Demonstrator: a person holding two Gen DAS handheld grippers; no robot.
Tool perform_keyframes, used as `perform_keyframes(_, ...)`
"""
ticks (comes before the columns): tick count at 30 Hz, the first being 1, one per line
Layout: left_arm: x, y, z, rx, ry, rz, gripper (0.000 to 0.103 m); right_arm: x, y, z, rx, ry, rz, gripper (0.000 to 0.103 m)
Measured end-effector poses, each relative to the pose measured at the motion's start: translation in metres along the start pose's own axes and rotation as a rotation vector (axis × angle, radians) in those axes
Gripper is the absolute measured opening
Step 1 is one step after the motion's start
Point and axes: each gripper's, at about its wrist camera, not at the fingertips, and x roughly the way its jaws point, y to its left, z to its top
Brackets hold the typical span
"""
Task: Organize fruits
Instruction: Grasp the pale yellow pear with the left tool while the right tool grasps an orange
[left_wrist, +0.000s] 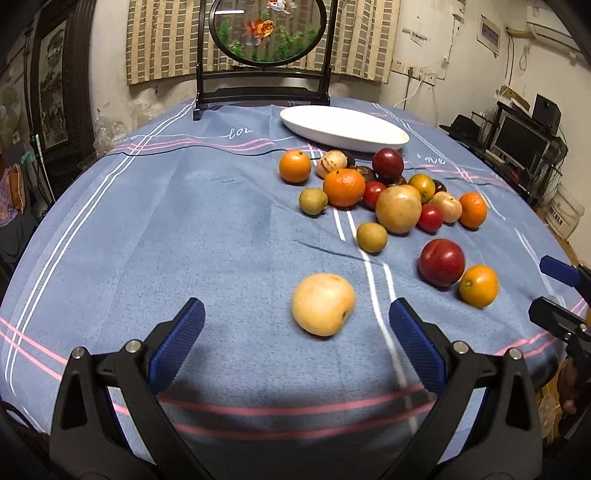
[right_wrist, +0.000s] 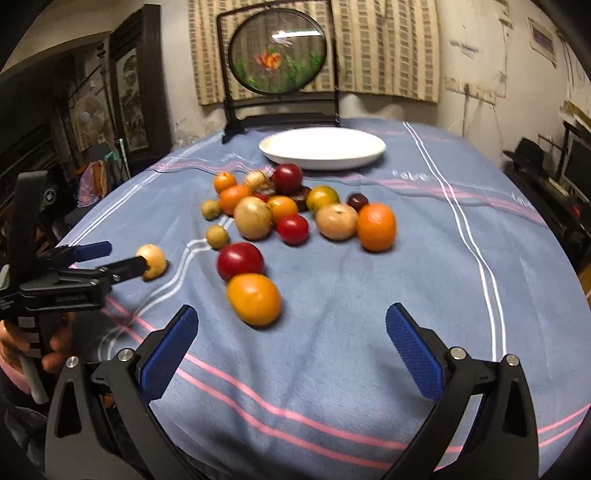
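Near the front edge of the table (left_wrist: 110, 258) I am holding both grippers low over the cloth, and nothing is in either one. My left gripper (left_wrist: 297, 332) is spread wide with the pale fruit (left_wrist: 323, 304) lying just ahead of its fingertips, a little toward the right finger, not touched as far as I can tell. My right gripper (right_wrist: 291, 326) is spread just as wide, and the orange (right_wrist: 254, 299) is sitting ahead of it, nearer its left finger, touching the red fruit (right_wrist: 240, 260) behind it. The other fruits are lying in a loose heap toward the middle, and the white dish (right_wrist: 322, 147) is standing bare near the far edge, just behind the heap. I am judging this as the very start of a pick: no fruit is in the dish yet. Next, each gripper is needing to slide forward and centre its fruit between the fingers before squeezing; the orange is calling for care, since a nudge could roll it or its red neighbour away
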Motion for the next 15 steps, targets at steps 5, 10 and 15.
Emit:
perform_keyframes(5, 0.012, -0.001, -0.004, 0.026, 0.051, 0.003, 0.101, 0.021, 0.001, 0.004, 0.032, 0.067, 0.051, 0.102)
perform_keyframes(10, 0.014, 0.004, -0.002, 0.007, 0.058, -0.022, 0.101, 0.033, 0.006, 0.007, 0.010, 0.096, 0.057, 0.097)
perform_keyframes(15, 0.014, 0.005, -0.002, 0.010, 0.050, -0.040, 0.101, 0.044, 0.004, 0.011, 0.014, 0.116, 0.051, 0.080)
